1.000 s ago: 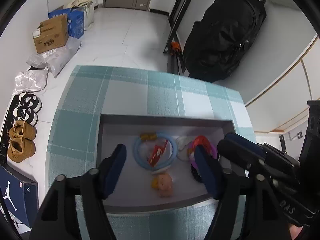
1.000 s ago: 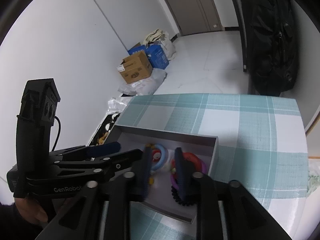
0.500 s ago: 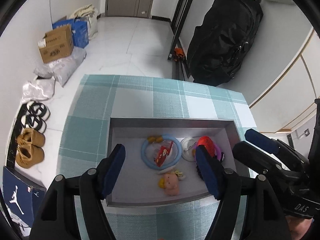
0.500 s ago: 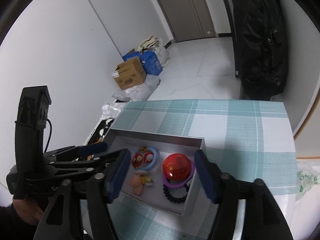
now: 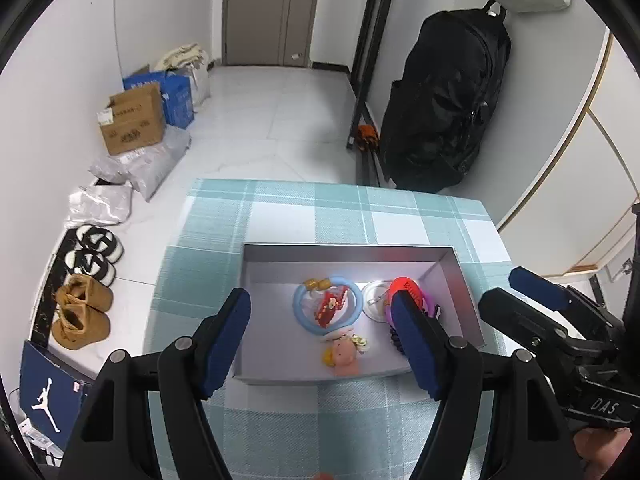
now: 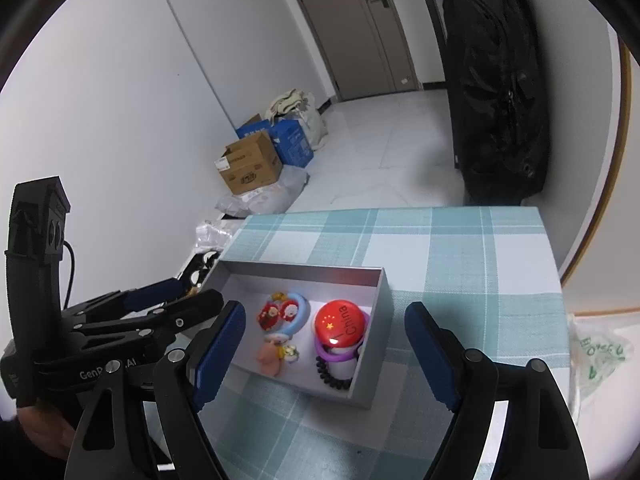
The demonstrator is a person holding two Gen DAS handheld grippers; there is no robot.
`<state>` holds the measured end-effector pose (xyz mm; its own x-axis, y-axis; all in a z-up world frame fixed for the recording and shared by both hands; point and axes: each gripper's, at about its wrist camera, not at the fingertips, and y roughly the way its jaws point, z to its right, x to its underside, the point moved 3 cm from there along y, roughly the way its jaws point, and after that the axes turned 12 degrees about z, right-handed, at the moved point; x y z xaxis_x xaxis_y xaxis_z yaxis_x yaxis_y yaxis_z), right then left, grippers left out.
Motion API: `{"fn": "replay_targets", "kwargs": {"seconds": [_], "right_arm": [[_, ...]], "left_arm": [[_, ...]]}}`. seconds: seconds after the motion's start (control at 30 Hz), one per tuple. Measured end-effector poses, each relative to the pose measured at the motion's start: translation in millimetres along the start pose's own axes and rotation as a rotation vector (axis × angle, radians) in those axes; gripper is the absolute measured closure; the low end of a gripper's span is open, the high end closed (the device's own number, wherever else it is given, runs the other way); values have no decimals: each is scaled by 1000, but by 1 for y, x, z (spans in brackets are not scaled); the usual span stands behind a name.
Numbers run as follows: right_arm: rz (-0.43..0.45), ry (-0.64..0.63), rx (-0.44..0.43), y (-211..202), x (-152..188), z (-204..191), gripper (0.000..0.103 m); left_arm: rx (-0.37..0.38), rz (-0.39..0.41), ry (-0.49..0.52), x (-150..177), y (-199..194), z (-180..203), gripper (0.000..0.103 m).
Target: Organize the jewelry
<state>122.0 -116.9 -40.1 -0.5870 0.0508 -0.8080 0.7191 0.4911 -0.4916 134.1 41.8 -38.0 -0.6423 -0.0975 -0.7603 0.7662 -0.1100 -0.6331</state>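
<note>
- The jewelry lies in a shallow grey box (image 5: 460, 280) on a checked tablecloth (image 5: 304, 216): a blue ring (image 5: 301, 312), a red badge (image 6: 340, 322) resting on a purple band (image 6: 338, 356), a black beaded band (image 6: 334, 374) and a small pink doll charm (image 5: 342, 354).
- All pieces sit inside the box; none is seen on the cloth outside it.
- Left gripper (image 5: 320, 344): released, jaws wide, nothing between them, held above the box.
- Right gripper (image 6: 322, 356): jaws opening, no pad touching anything; the badge merely shows in the gap.
- Judgement: a placing step appears just finished.
- Next move likely calls for finding any remaining piece or ending.
</note>
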Motion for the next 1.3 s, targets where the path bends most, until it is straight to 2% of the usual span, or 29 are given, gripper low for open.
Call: {"fn": "replay_targets", "kwargs": {"seconds": [0.1, 0.27, 0.4, 0.53, 0.7, 0.8, 1.3], "right_arm": [[27, -17, -4, -11, 1, -4, 16], [49, -45, -22, -25, 5, -15, 12], [93, -87, -31, -38, 9, -25, 5], [96, -119, -16, -44, 16, -31, 4], [99, -97, 4, -55, 23, -26, 4], [115, -95, 9, -63, 26, -25, 1], [140, -106, 31, -79, 31, -23, 0]], "left_arm": [[-45, 3, 16, 2, -6, 1, 34], [-46, 51, 39, 9, -22, 3, 34], [-37, 78, 42, 14, -32, 4, 34], [-42, 101, 29, 18, -41, 2, 34], [-47, 115, 33, 25, -51, 4, 34], [-40, 123, 30, 29, -57, 5, 34], [-50, 154, 34, 36, -67, 8, 34]]}}
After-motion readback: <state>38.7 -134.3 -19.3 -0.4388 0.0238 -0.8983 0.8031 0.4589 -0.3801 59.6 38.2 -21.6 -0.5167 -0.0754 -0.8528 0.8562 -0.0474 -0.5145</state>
